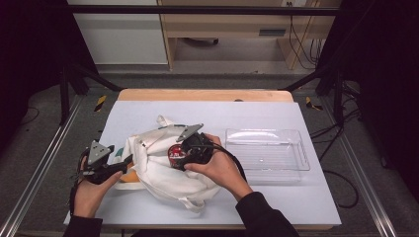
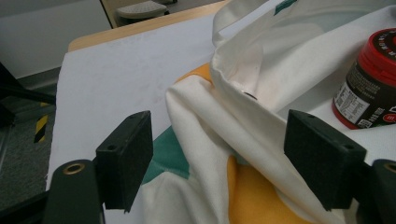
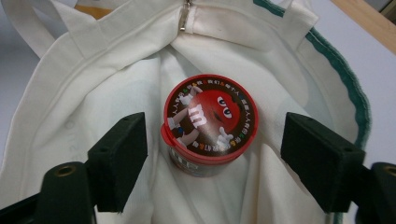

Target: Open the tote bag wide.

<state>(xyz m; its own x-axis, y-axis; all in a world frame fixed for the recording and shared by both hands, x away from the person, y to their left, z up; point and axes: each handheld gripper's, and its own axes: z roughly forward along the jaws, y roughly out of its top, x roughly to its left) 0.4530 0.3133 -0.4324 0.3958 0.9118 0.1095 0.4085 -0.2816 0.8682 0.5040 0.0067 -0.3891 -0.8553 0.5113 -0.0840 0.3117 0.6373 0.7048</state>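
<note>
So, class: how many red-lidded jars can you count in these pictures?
1. The jar sits on the white cloth bag, between the open jaws of the right gripper. The bag's folds could hide others; that cannot be told.

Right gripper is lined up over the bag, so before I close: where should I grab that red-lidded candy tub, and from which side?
Grip the candy tub across its round red lid rim, coming straight down into the open tote bag. It stands lid-up between the right gripper's open jaws, its dark body sunk in cloth, so the rim is likely the only free hold.
</note>
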